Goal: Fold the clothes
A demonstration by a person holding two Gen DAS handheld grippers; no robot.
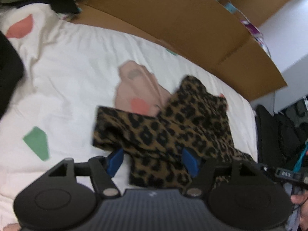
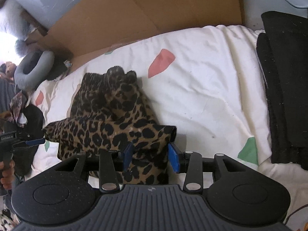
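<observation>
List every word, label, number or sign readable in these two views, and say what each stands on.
No text reads clearly.
Pale digits on a small black device at the right edge of the left wrist view: too blurred to read.
White lettering on the black left gripper body at the left edge of the right wrist view: too small to read.

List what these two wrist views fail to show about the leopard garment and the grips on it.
- Left gripper, left wrist view: leopard garment drapes between the fingers; whether they pinch it is unclear, and motion blur adds doubt.
- Right gripper, right wrist view: cloth covers the fingertips, hiding contact.
- Garment type: bunched, unidentifiable.
- Pink cloth: partly under the garment.
</observation>
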